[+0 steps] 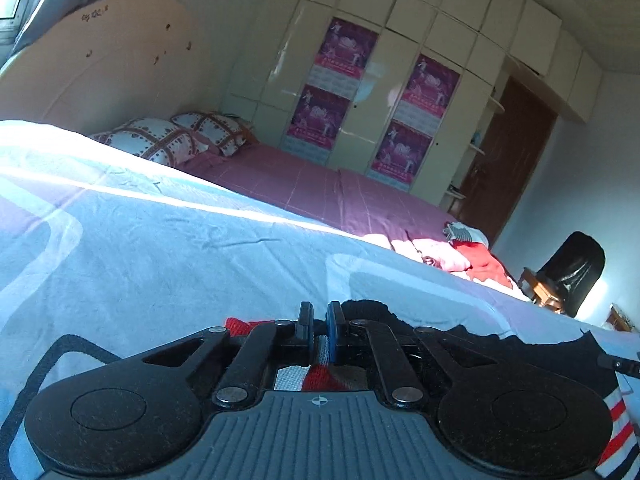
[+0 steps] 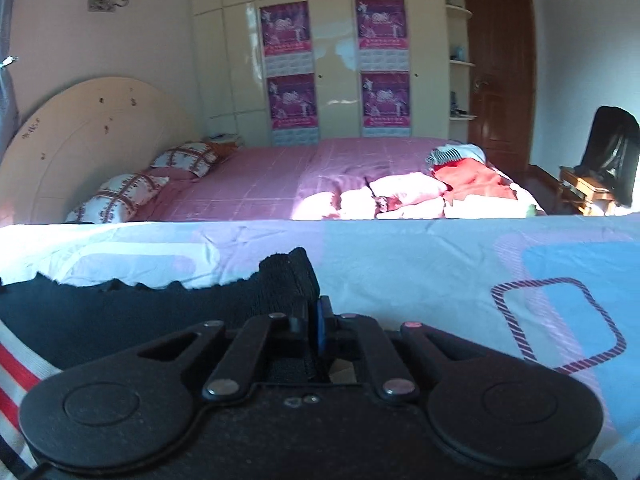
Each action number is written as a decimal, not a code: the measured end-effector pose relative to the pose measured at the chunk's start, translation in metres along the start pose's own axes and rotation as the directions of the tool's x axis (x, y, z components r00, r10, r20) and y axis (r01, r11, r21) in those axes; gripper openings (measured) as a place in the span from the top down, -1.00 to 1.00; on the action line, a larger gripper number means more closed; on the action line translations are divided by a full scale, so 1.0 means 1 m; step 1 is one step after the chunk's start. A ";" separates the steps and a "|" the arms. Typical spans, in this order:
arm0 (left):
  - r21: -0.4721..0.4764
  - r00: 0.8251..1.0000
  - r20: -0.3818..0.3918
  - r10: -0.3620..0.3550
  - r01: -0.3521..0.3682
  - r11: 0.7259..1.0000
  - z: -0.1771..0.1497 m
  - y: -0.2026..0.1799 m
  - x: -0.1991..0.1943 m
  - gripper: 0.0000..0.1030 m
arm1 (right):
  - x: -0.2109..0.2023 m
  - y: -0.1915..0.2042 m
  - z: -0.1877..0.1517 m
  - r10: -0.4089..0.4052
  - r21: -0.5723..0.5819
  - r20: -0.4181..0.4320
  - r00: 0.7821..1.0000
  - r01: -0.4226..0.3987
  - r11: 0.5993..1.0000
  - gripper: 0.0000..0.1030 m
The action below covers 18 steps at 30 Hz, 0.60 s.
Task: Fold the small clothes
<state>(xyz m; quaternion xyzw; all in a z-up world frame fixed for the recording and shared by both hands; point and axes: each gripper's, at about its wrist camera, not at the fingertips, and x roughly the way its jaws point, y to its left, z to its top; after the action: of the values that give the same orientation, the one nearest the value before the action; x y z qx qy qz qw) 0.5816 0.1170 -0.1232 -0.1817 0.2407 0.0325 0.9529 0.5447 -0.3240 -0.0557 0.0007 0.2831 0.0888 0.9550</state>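
Note:
A small black garment point(image 1: 480, 344) with a red-and-white striped band point(image 1: 618, 420) lies on the pale blue patterned sheet point(image 1: 160, 248) right in front of me. My left gripper point(image 1: 320, 320) is shut, with a dark fold of the garment's edge pinched between its fingers. In the right wrist view the same black garment point(image 2: 120, 312) stretches off to the left, its striped band point(image 2: 20, 364) at the frame edge. My right gripper point(image 2: 314, 316) is shut on a bunched-up black corner point(image 2: 288, 276) that stands up above the fingertips. The gripper bodies hide the cloth beneath them.
Beyond the sheet is a pink bed point(image 2: 260, 184) with a heap of red and pink clothes point(image 2: 440, 192), and patterned pillows point(image 2: 120, 196) by the headboard. A cream wardrobe point(image 2: 340, 60), a brown door point(image 2: 500, 72) and a dark chair point(image 2: 612, 160) stand farther back.

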 end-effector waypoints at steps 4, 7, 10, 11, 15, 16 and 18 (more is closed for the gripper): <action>0.046 0.986 -0.145 0.080 -0.074 0.996 -0.003 -0.007 0.028 0.87 | 0.027 -0.009 -0.012 -0.034 0.035 -0.102 0.994 0.038 0.999 0.89; 0.087 0.980 -0.171 0.102 -0.088 0.992 -0.002 -0.012 0.032 0.83 | 0.027 -0.008 -0.010 -0.057 0.036 -0.113 0.992 0.061 0.997 0.59; 0.021 0.987 -0.141 0.082 -0.080 0.997 0.003 -0.004 0.015 0.62 | 0.007 -0.009 -0.004 -0.043 0.023 -0.055 0.998 0.044 0.999 0.50; -0.002 0.992 -0.088 0.093 -0.094 0.996 0.006 -0.005 0.002 0.56 | -0.004 -0.006 -0.002 -0.029 -0.001 -0.023 0.999 0.029 1.000 0.52; 0.066 0.999 -0.017 -0.040 0.041 0.997 0.011 -0.043 -0.011 0.34 | -0.011 0.034 0.008 0.150 -0.094 -0.055 0.987 -0.155 0.984 0.55; 0.128 0.992 -0.058 -0.115 0.121 0.984 0.008 -0.066 -0.006 0.34 | -0.007 0.051 0.007 0.192 -0.126 -0.077 0.978 -0.200 0.972 0.56; 0.263 0.969 -0.172 -0.180 0.221 0.939 -0.004 -0.108 0.009 0.34 | 0.004 0.085 0.002 0.233 -0.193 -0.132 0.963 -0.256 0.947 0.57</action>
<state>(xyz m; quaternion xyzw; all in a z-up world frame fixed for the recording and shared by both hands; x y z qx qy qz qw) 0.6041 0.0151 -0.0952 -0.0705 0.2917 -0.1126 0.9472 0.5346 -0.2391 -0.0515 -0.0688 0.3209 0.2356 0.9148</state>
